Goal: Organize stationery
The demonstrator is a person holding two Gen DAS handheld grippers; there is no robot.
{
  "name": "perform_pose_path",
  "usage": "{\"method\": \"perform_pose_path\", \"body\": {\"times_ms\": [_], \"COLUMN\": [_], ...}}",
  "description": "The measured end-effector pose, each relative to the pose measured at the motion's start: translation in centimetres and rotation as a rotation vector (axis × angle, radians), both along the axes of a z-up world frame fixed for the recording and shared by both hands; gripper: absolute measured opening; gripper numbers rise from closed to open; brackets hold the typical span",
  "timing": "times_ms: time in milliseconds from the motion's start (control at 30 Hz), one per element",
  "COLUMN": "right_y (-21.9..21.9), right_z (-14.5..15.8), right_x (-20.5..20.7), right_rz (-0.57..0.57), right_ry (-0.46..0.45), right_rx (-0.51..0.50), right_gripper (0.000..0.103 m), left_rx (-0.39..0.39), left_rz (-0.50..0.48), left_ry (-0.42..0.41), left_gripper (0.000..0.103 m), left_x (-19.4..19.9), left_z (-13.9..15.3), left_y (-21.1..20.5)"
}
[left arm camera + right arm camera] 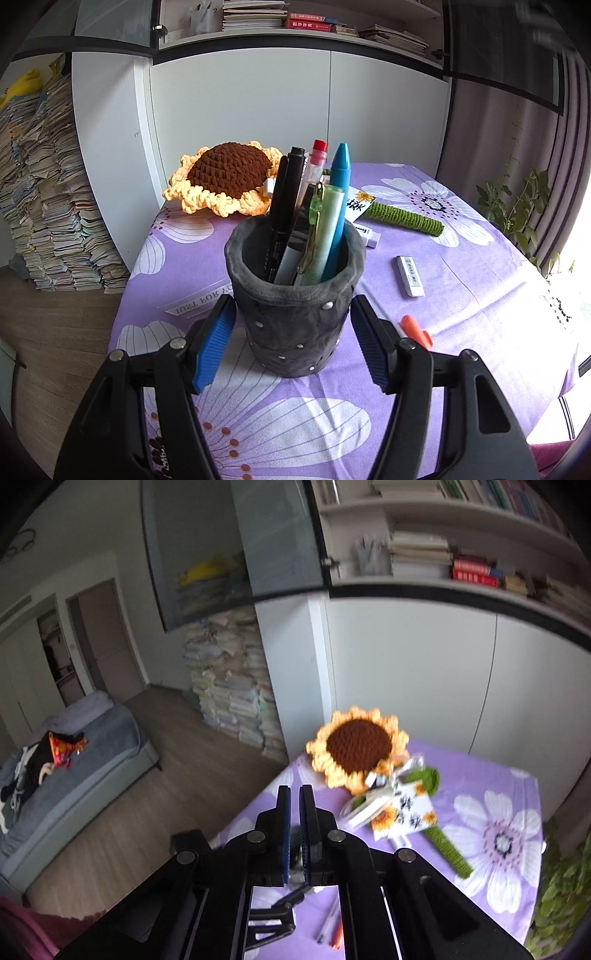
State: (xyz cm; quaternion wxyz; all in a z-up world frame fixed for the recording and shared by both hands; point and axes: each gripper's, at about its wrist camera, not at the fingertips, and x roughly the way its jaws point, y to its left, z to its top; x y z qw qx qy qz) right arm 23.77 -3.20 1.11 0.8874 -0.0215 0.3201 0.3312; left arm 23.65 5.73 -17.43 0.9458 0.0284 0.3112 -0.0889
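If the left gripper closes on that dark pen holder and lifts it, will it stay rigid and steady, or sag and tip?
The pen holder looks like soft, wrinkled material with a wavy rim, so it may give under the left gripper's open jaws. The tall pens lean to one side and stick well above the rim, so it is probably top-heavy; a low, slow lift seems safer.

Purple flower-print tablecloth (pixel 461 295); grey pen holder (pixel 295 314) (pale studs); blue crayon (pixel 338 184).

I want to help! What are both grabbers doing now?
Left gripper: open, fingers either side of the pen holder.
Right gripper: nearly closed, holding nothing visible.
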Motion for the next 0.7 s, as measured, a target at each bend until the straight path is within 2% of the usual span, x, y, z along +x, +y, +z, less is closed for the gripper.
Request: {"method": "perform_pose_path", "body": {"times_ms": [100, 233, 367, 400, 467, 500, 700], "right_y": [-1.2, -2.7, -3.5, -3.5, -3.2, -3.0, -1.5], "right_z": [-3.5, -10.3, -15.9, -16.7, -17.8, -18.2, -19.5], "right_x": [2.4, 7.1, 10.6, 10.9, 11.4, 11.6, 12.6], "right_rz": [-0.066, -0.186, -0.235, -0.236, -0.236, -0.235, -0.237], "right_ry": [0.124, 0.351, 0.529, 0.549, 0.57, 0.577, 0.583], "right_rx": [-0.043, -0.143, -0.145, -0.145, -0.161, -0.164, -0.21], "right_gripper": [0.005, 0.006, 0.008, 0.011, 0.03, 0.035, 0.037], "left_rx": [-0.007, -0.008, -0.006, -0.006, -0.004, -0.002, -0.004], "left_rz": [-0.001, 0.001, 0.003, 0.003, 0.002, 0.002, 0.002], "left_ry": [0.001, -0.001, 0.001, 0.0, -0.001, -0.002, -0.007], "left_gripper": [0.064, 0.064, 0.064, 0.064, 0.064, 0.064, 0.064], "left_x": [0.1, 0.2, 0.1, 0.0, 0.0, 0.0, 0.1], "left_z": [-0.1, -0.1, -0.1, -0.1, 0.0, 0.0, 0.1], "left_y": [0.0, -0.1, -0.1, -0.1, -0.2, -0.2, -0.2]}}
